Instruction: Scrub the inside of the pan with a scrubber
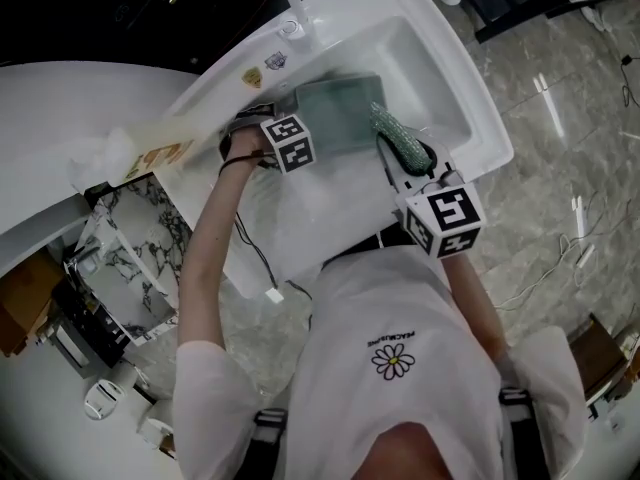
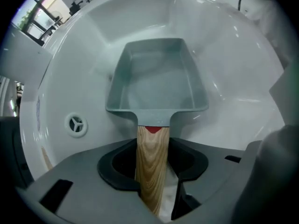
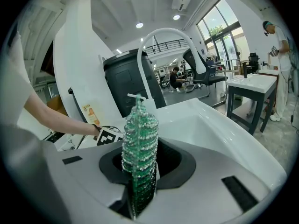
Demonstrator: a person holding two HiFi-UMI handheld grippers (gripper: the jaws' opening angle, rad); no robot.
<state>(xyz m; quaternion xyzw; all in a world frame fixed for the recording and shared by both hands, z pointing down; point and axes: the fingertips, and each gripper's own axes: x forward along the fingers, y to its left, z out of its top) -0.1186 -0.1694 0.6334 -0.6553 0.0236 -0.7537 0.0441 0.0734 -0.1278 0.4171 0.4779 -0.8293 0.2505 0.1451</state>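
Pan (image 2: 156, 80) is inside the sink (image 2: 233, 64). My left claw (image 2: 153, 174) grips its wooden handle (image 2: 152, 153), whose end is cut off below. My right claw (image 3: 139, 181) is closed on the scrubber (image 3: 139, 134). In the head view the scrubber lies at the pan's rim; I cannot tell if they touch.

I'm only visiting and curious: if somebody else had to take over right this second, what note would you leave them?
Left hand-held gripper: shut on the wooden handle of the pan, which hangs down into the white sink.
Right hand-held gripper: shut on the green scrubber, close to the pan's edge in the head view; no contact visible.
Done: pan and scrubber are both in hand over the sink.
Left: put the scrubber into the pan and scrub its inside.
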